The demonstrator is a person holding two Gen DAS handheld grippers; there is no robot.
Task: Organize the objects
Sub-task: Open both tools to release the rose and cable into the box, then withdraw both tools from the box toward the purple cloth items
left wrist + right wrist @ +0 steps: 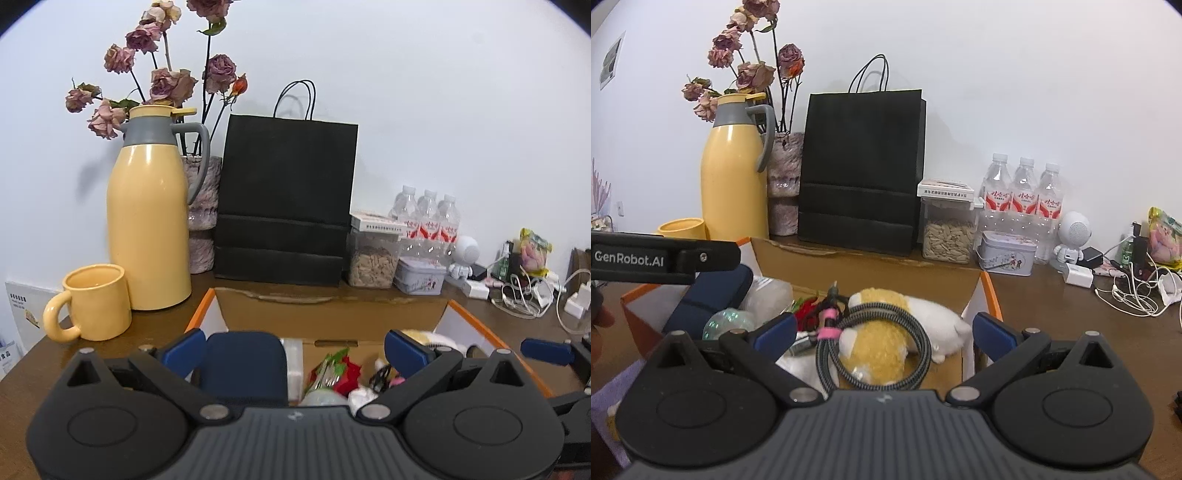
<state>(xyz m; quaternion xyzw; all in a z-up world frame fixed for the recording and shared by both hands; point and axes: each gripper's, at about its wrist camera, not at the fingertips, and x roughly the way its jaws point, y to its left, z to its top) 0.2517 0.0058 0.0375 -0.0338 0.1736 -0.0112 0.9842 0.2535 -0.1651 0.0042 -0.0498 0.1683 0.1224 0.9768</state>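
An open cardboard box (332,314) with orange edges sits on the brown table, full of small items. In the left wrist view my left gripper (295,350) hovers open over it, above a dark blue case (245,363) and a red item (347,374). In the right wrist view my right gripper (884,330) is open above a coiled braided cable (875,343) with a pink tie, lying on a yellow and white plush toy (886,332). The blue case (713,299) and a clear ball (729,323) lie at the box's left. Both grippers hold nothing.
Behind the box stand a yellow thermos jug (149,221), a yellow mug (94,302), a vase of dried roses (201,218), a black paper bag (284,206), a seed jar (373,262), water bottles (428,221), a tin (419,275), a white robot figure (465,258) and tangled chargers (524,295).
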